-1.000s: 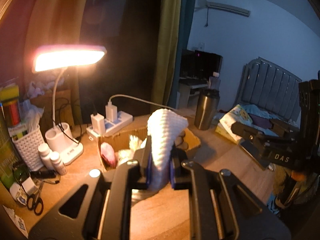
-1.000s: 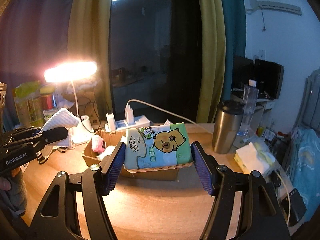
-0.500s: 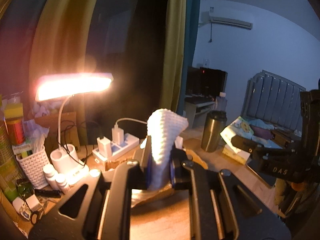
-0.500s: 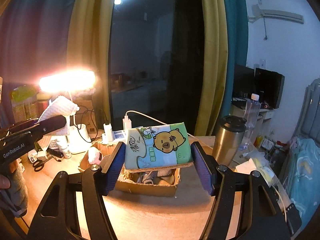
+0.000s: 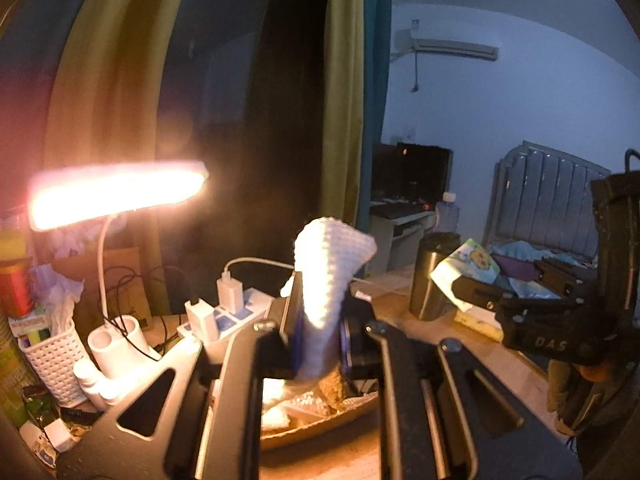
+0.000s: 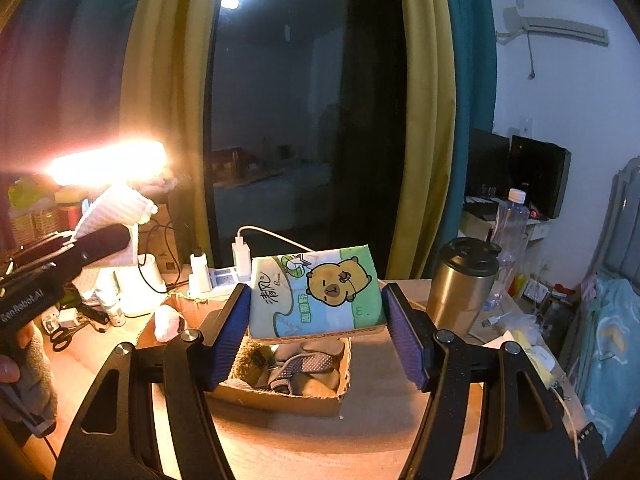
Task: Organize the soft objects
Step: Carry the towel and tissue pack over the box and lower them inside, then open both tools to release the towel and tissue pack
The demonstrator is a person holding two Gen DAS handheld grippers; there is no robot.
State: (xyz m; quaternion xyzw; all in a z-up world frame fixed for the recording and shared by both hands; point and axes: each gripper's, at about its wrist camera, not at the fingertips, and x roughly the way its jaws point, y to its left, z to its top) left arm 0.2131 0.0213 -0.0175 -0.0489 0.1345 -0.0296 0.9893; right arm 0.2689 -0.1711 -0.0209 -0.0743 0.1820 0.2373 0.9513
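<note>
My left gripper (image 5: 318,320) is shut on a white waffle-weave cloth (image 5: 328,276) that sticks up from between its fingers. It hangs over the near left part of an open cardboard box (image 5: 320,428). My right gripper (image 6: 317,300) is shut on a green and blue tissue pack (image 6: 316,292) with a cartoon animal on it, held above the box (image 6: 280,396). The box holds a pink soft thing (image 6: 168,322) and several grey and brown soft items (image 6: 296,364). From the right wrist view, the left gripper (image 6: 108,240) and its cloth (image 6: 116,208) are at the far left.
A lit desk lamp (image 5: 116,196) stands at the left behind a white basket (image 5: 52,356) and small bottles. A power strip (image 6: 216,280) with chargers lies behind the box. A steel tumbler (image 6: 464,280) and a water bottle (image 6: 510,228) stand to the right. Scissors (image 6: 60,338) lie at the left.
Both grippers have moved forward over the box, which now sits lower and nearer in both views. The left gripper has tilted upward. Both grips are unchanged.
</note>
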